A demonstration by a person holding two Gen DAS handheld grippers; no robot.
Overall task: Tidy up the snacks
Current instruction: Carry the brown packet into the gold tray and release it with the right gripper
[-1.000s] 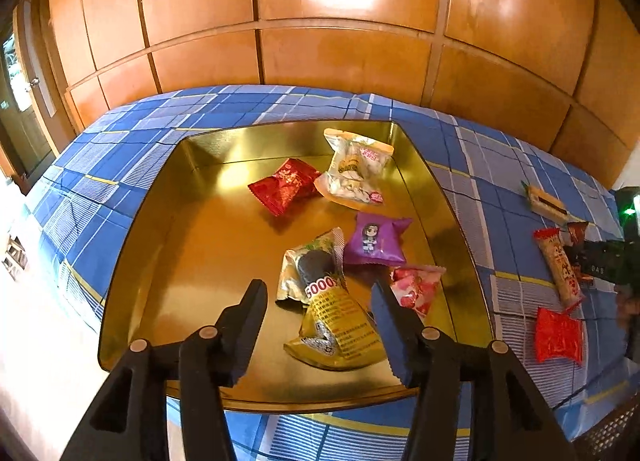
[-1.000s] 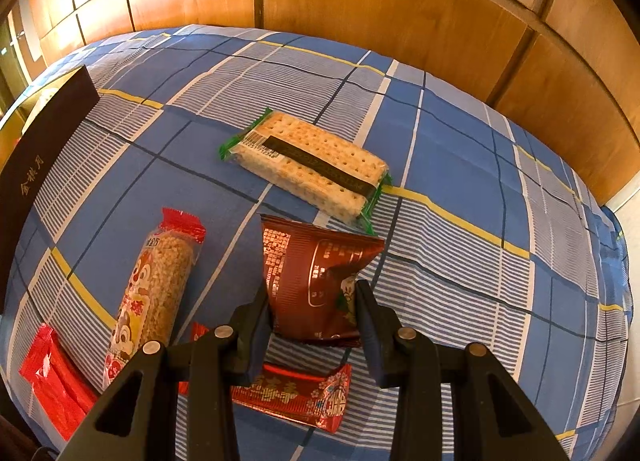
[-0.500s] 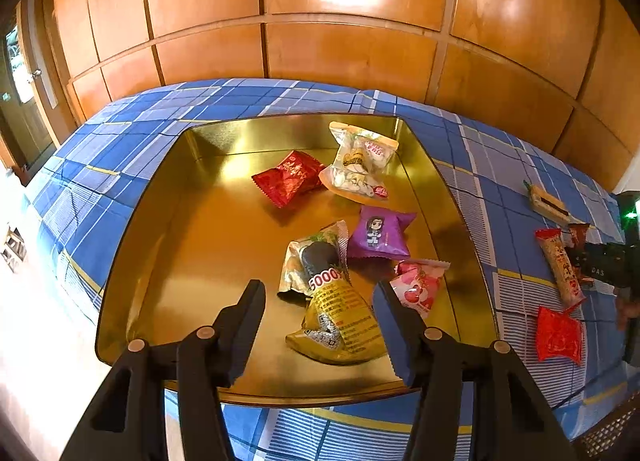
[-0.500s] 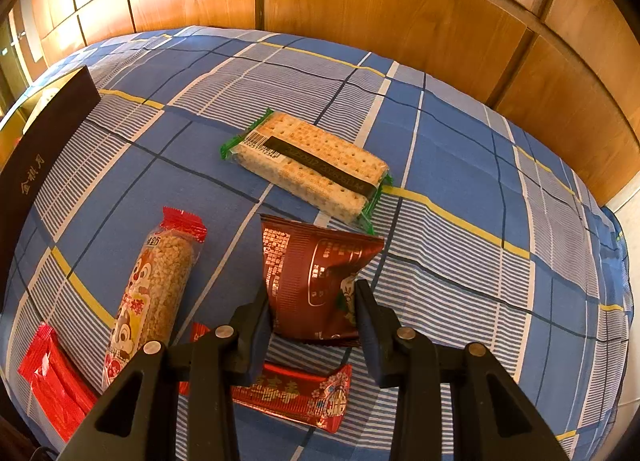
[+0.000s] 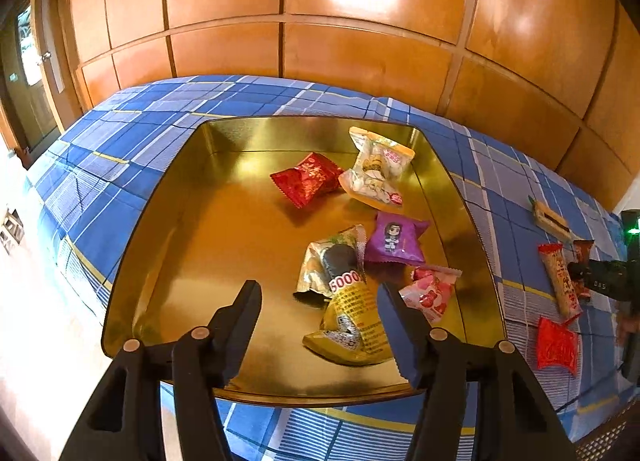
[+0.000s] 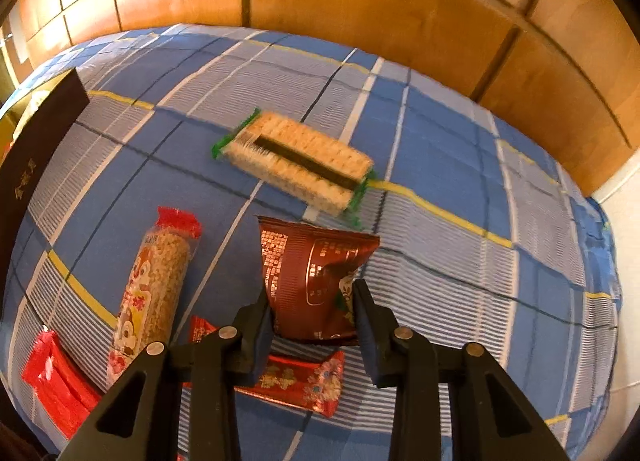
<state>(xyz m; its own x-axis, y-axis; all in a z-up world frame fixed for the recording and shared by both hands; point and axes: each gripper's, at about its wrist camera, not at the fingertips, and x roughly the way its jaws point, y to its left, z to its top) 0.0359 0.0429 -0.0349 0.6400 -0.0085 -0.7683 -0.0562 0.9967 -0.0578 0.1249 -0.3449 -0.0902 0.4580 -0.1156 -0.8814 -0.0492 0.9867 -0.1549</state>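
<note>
A gold tin tray (image 5: 168, 229) sits on the blue plaid cloth and holds several snack packets: a red one (image 5: 306, 179), a white one (image 5: 376, 173), a purple one (image 5: 396, 239), a pink one (image 5: 430, 293) and a yellow one (image 5: 352, 325). My left gripper (image 5: 318, 309) is open and empty above the tray's near edge. My right gripper (image 6: 312, 315) is shut on a dark red snack packet (image 6: 312, 273), lifted off the cloth. Below it lies a red patterned packet (image 6: 296, 381).
On the cloth lie a cracker pack (image 6: 296, 161), a long rice bar (image 6: 152, 293) and a bright red packet (image 6: 60, 385). A dark lid (image 6: 32, 165) stands at the left. Wood panelling backs the table. Loose snacks also lie right of the tray (image 5: 560, 289).
My right gripper has lifted the dark red packet a little and tilted; the view is blurred. My left gripper has drifted slightly, staying open.
</note>
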